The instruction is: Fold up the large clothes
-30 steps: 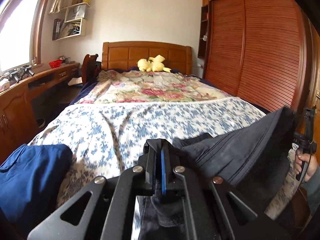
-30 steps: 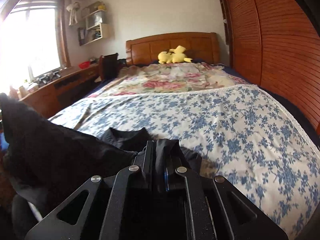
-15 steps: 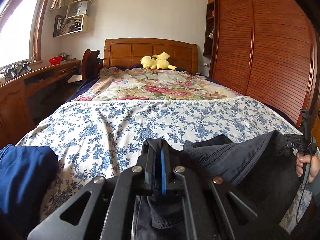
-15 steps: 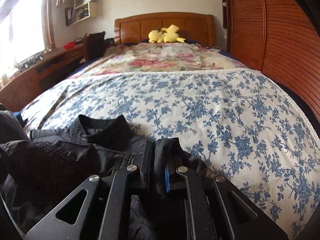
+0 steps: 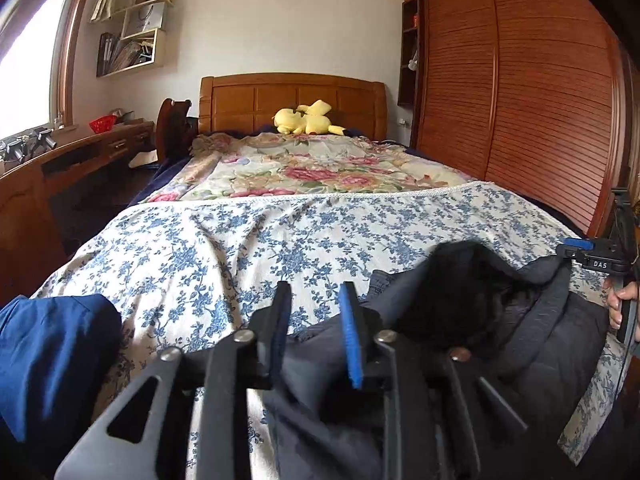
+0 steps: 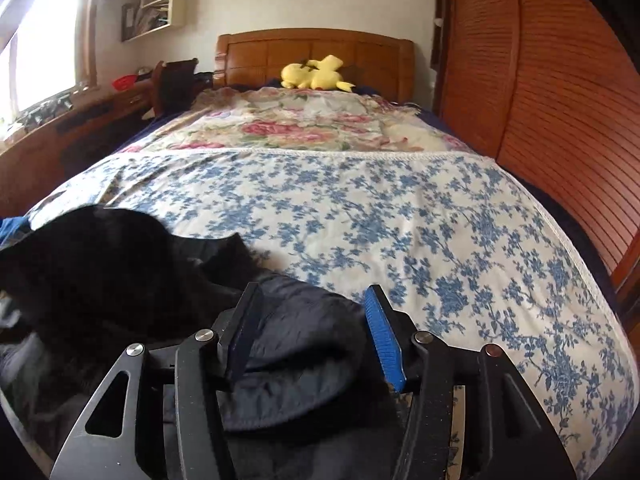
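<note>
Both hand-held grippers (image 5: 314, 330) (image 6: 316, 330) now off jacket (image 5: 500, 320).

Two wrist views from the foot of the bed (image 5: 304, 240), both facing the headboard (image 5: 292, 98).

My left camera sits low and close over the jacket (image 5: 500, 320), my right gripper (image 5: 592, 256) at its right edge. My right camera looks the same way from further right, jacket (image 6: 120, 276) at lower left. Both share the bedspread, plush (image 6: 316, 74), shelf (image 5: 132, 40) and wardrobe (image 6: 560, 80).

dark jacket (image 5: 500, 332), seemingly rumpled, on bedspread (image 5: 248, 240)
</note>
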The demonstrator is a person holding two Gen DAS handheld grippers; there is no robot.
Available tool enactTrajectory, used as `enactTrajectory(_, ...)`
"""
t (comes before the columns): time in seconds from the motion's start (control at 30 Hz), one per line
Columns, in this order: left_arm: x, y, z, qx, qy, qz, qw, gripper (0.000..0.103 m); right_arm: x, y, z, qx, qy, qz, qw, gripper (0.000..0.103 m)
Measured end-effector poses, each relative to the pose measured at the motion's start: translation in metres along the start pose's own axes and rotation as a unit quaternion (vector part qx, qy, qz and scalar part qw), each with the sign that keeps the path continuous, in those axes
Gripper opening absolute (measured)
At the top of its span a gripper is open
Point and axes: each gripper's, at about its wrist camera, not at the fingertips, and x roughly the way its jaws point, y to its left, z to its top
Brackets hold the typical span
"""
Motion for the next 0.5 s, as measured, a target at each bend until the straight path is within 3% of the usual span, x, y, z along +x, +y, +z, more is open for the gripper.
enactTrajectory(0.1,-0.007,0.002,0.001,-0.002,-0.005,-0.009,0.9999,0.035,-0.004,0.031,0.006,-0.032,0.003,0.023,0.999,0.054)
enactTrajectory(0.23,-0.009,0.005,-0.001,0.004,0.000,-0.005,1.0000,0.038,-0.001,0.081,0.005,-0.070,0.016,0.064,0.995,0.054)
enactTrajectory(0.5,-0.015,0.020,-0.006,-0.003,0.006,0.001,1.0000,0.043,0.029,0.170,-0.004,-0.134,0.061,0.146,0.978,0.054)
